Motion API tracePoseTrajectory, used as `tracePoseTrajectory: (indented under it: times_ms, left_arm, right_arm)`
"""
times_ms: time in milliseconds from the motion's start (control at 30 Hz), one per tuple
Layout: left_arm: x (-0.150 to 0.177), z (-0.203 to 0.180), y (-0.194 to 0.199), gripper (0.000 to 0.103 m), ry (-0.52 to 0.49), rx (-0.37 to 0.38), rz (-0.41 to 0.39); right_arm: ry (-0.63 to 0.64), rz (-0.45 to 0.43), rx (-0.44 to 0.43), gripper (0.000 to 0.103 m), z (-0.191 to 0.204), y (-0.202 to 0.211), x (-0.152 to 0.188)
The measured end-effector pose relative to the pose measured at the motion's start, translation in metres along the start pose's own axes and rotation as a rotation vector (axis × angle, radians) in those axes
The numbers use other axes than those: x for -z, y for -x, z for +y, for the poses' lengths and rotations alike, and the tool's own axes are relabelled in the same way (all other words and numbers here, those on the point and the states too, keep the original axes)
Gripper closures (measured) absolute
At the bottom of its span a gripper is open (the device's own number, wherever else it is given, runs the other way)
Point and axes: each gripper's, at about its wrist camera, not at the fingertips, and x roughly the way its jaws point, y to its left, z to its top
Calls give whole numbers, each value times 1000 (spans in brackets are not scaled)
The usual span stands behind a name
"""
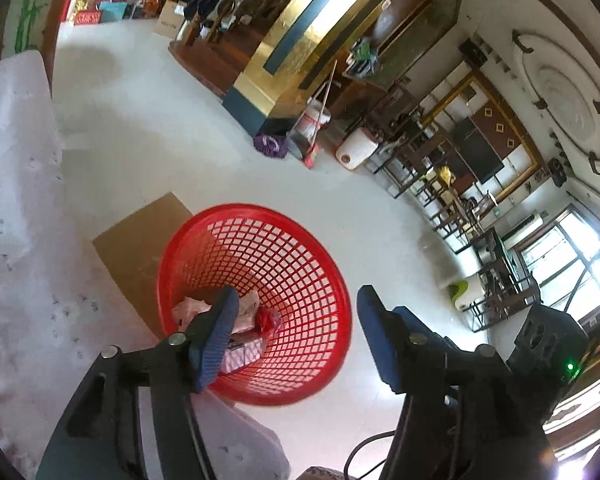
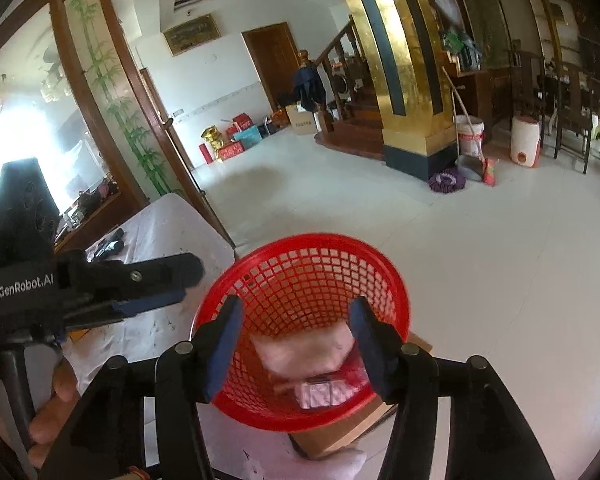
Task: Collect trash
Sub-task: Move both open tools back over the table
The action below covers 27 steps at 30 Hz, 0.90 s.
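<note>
A red mesh basket [image 1: 300, 280] stands on a cardboard sheet [image 1: 140, 248] on the floor beside the table. It holds trash: a crumpled whitish wrapper [image 2: 308, 348], a pink patterned packet [image 2: 320, 394] and a red wrapper [image 1: 269, 317]. My left gripper [image 1: 296, 328] is open and empty above the basket's rim. My right gripper [image 2: 296, 340] is open and empty above the basket [image 2: 300, 280]; the whitish wrapper lies in the basket below its jaws. The left gripper also shows in the right wrist view [image 2: 180, 280], over the table.
A table with a white cloth [image 2: 160, 232] is at the left, dark items [image 2: 110, 245] on it. White tiled floor [image 2: 460, 260] around. A gold pillar [image 2: 408, 120], bucket, broom, mop head [image 2: 446, 181], white container [image 2: 525, 141] and chairs stand farther off.
</note>
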Motion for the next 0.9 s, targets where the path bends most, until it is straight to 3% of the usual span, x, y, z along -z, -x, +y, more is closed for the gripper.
tracePoseTrajectory:
  times_ms: [100, 233, 433, 667, 900]
  left_arm:
    - [9, -9, 36, 27, -19, -36, -71]
    - [28, -15, 84, 24, -39, -101, -151]
    - [66, -2, 165, 21, -26, -219, -259]
    - [102, 42, 249, 21, 37, -331, -352]
    - [132, 120, 328, 21, 157, -428, -444]
  right_arm:
    - [-17, -37, -10, 43, 5, 22, 3]
    - [-18, -97, -43, 31, 25, 53, 10]
    - [10, -152, -123, 24, 74, 81, 24]
    - [80, -145, -196, 21, 148, 90, 37]
    - [178, -115, -290, 18, 235, 76, 54]
